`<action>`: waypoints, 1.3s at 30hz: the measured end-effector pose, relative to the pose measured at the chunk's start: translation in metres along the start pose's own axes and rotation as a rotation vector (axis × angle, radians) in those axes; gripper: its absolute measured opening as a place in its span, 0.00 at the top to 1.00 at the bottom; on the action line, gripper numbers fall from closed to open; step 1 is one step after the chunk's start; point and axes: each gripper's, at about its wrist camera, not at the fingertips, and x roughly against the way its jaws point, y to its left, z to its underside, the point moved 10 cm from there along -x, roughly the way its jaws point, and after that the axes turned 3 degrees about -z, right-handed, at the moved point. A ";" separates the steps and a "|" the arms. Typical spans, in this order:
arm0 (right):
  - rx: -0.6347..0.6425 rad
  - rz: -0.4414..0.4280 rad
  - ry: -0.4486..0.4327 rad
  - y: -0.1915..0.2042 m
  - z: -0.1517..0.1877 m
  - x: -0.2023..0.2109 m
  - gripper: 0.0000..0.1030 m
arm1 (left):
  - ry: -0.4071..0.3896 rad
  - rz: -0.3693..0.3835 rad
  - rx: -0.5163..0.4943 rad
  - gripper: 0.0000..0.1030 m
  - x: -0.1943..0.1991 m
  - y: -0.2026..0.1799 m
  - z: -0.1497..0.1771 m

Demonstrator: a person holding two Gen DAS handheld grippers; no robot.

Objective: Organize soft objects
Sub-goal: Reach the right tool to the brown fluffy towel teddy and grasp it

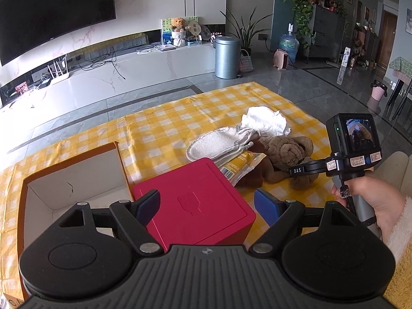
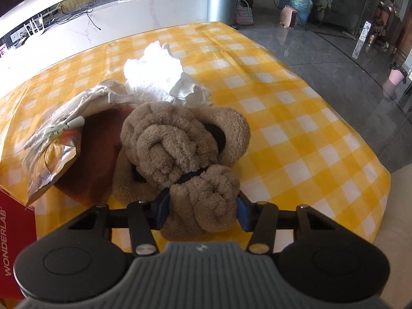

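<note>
A table covered with a yellow-and-white checked cloth point(image 1: 164, 118) carries a small heap of soft things near its middle. The right gripper point(image 2: 203, 211) has its blue-padded jaws closed on a knotted lobe of a tan fleece bundle point(image 2: 185, 139), which lies on the cloth toward the table's near edge and partly on top of a dark brown cloth point(image 2: 95, 149). Just behind the fleece, toward the far edge, sits a crumpled white cloth point(image 2: 154, 72). To the left of the fleece lies a cream fabric slipper point(image 1: 219, 144), touching the white cloth, with a crinkled yellow foil packet point(image 1: 242, 166) tucked against it and resting over the brown cloth. The left gripper point(image 1: 208, 206) hovers with its jaws spread wide and holding nothing, above a closed red box point(image 1: 195, 206) that stands close beside the packet. Left of the red box, toward the table's left edge, an open orange cardboard box point(image 1: 77, 177) shows its white inside. The person's right hand point(image 1: 370, 200) grips the handle of the right tool.
</note>
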 end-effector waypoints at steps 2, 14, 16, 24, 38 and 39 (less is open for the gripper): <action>0.005 0.006 -0.007 -0.001 0.001 0.006 0.52 | 0.000 -0.003 -0.009 0.06 0.000 -0.002 0.001; -0.051 -0.249 -0.121 0.008 0.012 0.078 0.55 | 0.000 -0.019 -0.049 0.06 -0.016 -0.012 -0.016; -0.063 -0.269 -0.153 0.008 0.009 0.087 0.55 | 0.006 -0.024 -0.051 0.06 -0.023 -0.014 -0.019; -0.168 -0.351 -0.197 -0.005 0.004 0.097 0.55 | 0.044 -0.011 -0.066 0.06 -0.054 -0.020 -0.029; -0.251 -0.258 -0.186 -0.034 0.009 0.088 0.55 | 0.178 0.057 -0.137 0.06 -0.132 -0.067 -0.035; -0.260 -0.254 -0.184 -0.037 0.009 0.087 0.55 | 0.178 0.062 -0.140 0.06 -0.136 -0.071 -0.035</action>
